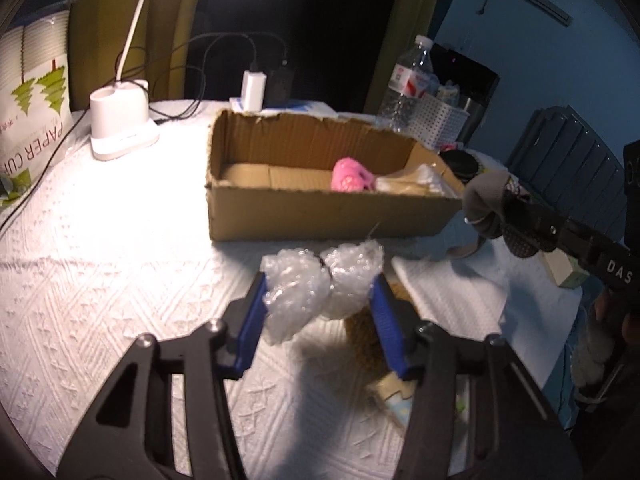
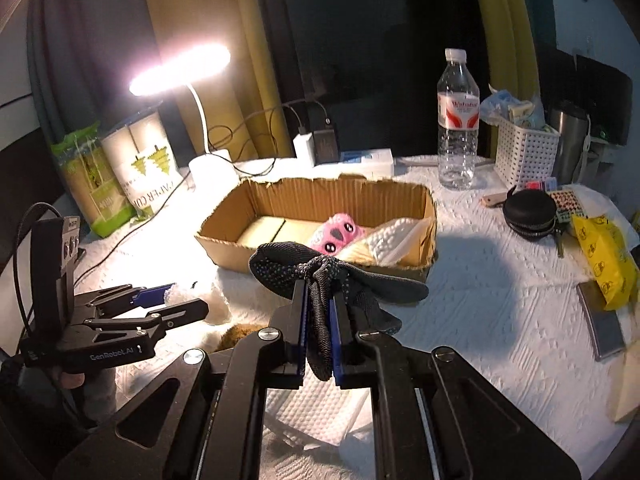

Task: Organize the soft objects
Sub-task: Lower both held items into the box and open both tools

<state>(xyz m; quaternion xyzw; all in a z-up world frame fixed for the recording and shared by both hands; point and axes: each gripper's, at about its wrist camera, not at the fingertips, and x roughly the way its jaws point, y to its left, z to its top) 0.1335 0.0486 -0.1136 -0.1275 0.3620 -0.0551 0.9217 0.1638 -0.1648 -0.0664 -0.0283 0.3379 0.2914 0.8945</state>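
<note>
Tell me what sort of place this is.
Probably a home desk or bedside table beside a curtained window: a lit desk lamp, chargers plugged in by the curtain, a water bottle and a white basket of odds and ends.

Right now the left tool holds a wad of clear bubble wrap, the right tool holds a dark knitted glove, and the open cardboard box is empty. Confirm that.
Not quite. The open cardboard box is not empty: the right wrist view shows a pink knitted toy and white padding inside. The rest stands: left tool on the wad of clear bubble wrap, right tool on the dark knitted glove.
</note>
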